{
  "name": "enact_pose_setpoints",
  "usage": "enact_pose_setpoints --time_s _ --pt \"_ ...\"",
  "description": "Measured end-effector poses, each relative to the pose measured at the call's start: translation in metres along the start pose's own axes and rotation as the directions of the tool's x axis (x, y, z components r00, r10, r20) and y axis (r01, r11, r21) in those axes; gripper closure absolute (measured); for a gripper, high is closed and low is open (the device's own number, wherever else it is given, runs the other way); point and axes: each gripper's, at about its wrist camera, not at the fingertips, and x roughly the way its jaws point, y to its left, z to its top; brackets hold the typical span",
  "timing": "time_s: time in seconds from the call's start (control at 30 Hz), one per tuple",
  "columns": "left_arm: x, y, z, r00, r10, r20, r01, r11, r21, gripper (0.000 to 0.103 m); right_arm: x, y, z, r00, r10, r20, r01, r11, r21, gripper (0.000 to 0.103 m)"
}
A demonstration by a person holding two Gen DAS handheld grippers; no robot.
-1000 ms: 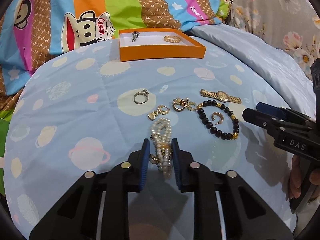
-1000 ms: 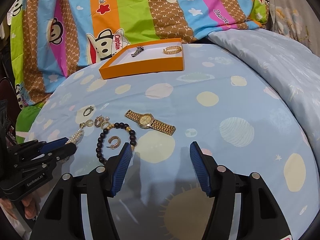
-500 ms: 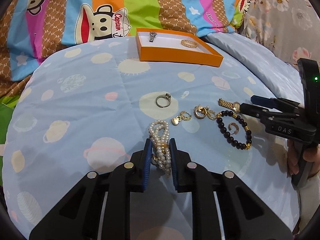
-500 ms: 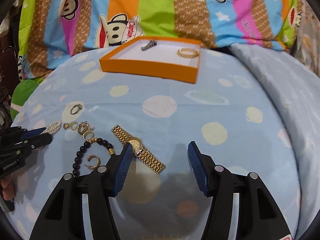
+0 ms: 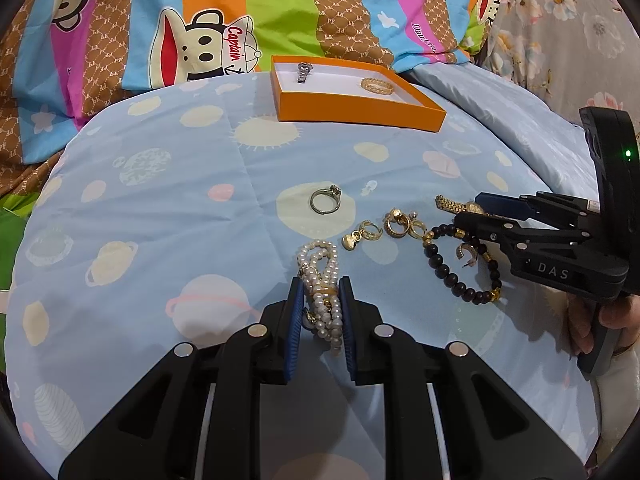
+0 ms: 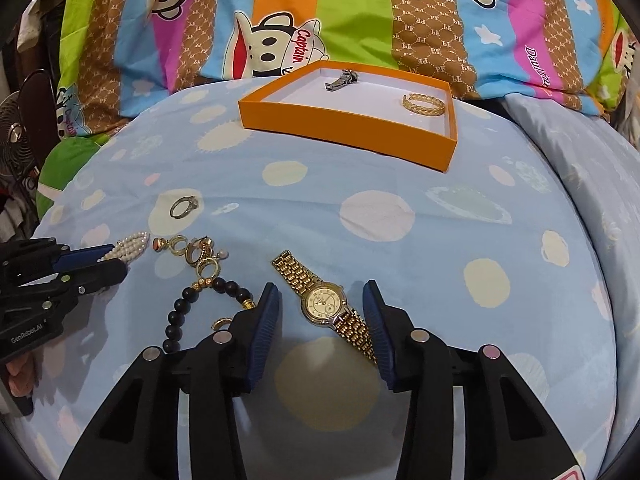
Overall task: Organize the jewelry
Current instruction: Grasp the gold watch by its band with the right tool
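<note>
The left claw [image 5: 319, 294] is gripping the pearl bracelet [image 5: 320, 276]. The right claw [image 6: 320, 312] is hanging open around the gold watch [image 6: 325, 300], both lying nearer than the orange box [image 6: 348, 130].

Glossy pearl bracelet [image 5: 320, 280], shiny gold metal watch [image 6: 326, 304], matt orange cardboard box [image 6: 348, 128], smooth cloth bedsheet [image 6: 400, 208].

Home bedroom: planet-print duvet [image 5: 160, 208], cartoon-monkey bedding [image 6: 280, 40].

on the bed [image 5: 168, 208], the box [image 5: 352, 110] lies farthest back, holding a bangle [image 5: 377, 85]; nearer than the box lie a ring [image 5: 325, 201], pearl bracelet [image 5: 320, 280], bead bracelet [image 5: 460, 268], and watch [image 6: 326, 300].
</note>
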Motion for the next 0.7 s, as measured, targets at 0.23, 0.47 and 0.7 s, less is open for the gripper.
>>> enact_pose_setpoints --time_s 0.23,0.47,0.7 --pt "0.000 -0.001 0.000 1.000 0.002 0.001 -0.002 1.000 0.001 0.086 -0.004 0.007 -0.005 1.000 -0.023 0.005 0.022 0.999 0.048 0.081" --pt "0.000 0.000 0.000 1.000 0.006 0.000 -0.006 1.000 0.005 0.086 -0.012 0.001 -0.012 0.999 -0.027 0.022 0.024 0.989 0.146 0.082" --pt "0.000 0.000 0.000 1.000 0.006 0.001 -0.006 1.000 0.005 0.086 -0.019 -0.004 -0.016 0.998 -0.046 0.050 0.035 0.978 0.208 0.082"
